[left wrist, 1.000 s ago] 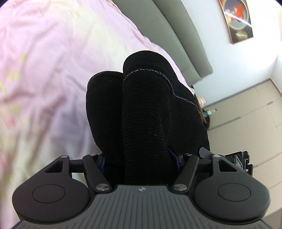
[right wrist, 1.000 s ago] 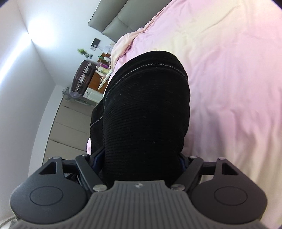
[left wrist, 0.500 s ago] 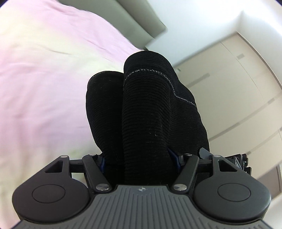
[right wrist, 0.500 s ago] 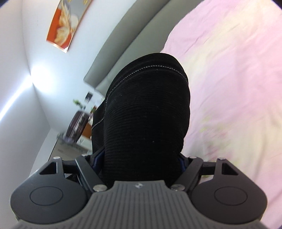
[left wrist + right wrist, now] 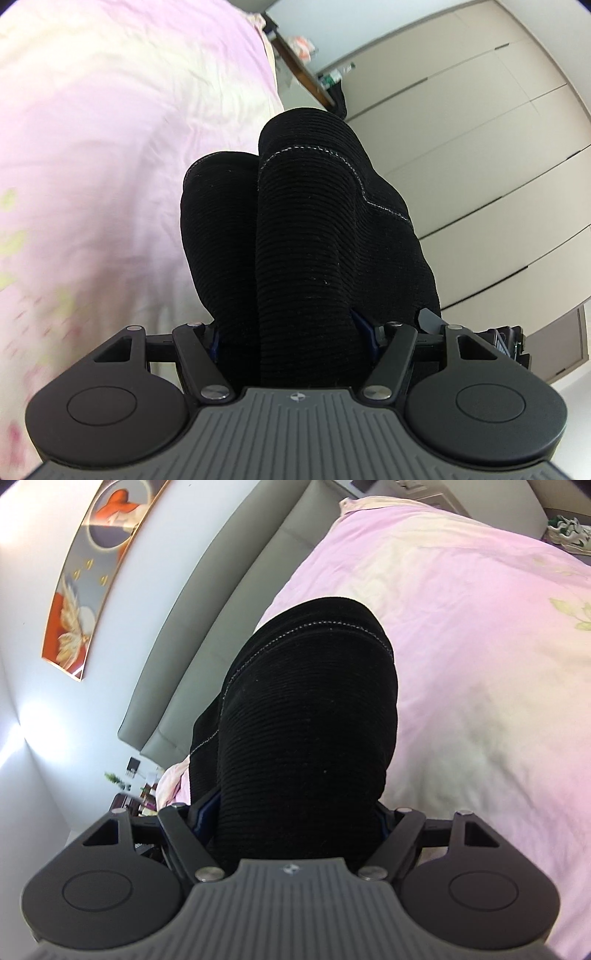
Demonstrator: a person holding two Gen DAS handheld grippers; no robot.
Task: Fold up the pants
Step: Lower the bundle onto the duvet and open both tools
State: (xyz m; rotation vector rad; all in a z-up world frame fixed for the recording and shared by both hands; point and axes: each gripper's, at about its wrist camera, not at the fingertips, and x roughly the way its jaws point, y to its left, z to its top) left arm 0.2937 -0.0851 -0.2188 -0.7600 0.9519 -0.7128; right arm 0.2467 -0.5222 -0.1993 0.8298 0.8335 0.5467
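- Pants, black ribbed corduroy-like fabric with pale stitching, fill the middle of both wrist views, bunched thickly between the fingers of each tool and raised above the pink-and-cream floral bedspread.
- The left gripper is clamped on a doubled wad of the cloth; the fingertips are buried under it.
- The right gripper likewise grips a thick roll of the same fabric, jaws held apart by its bulk.
- Judging by the layered bundles, at least one fold seems made, though the garment's whole shape is hidden.
- Left to do, probably: lay it on the bed, flatten, release.
- The grey headboard stands behind the bed.
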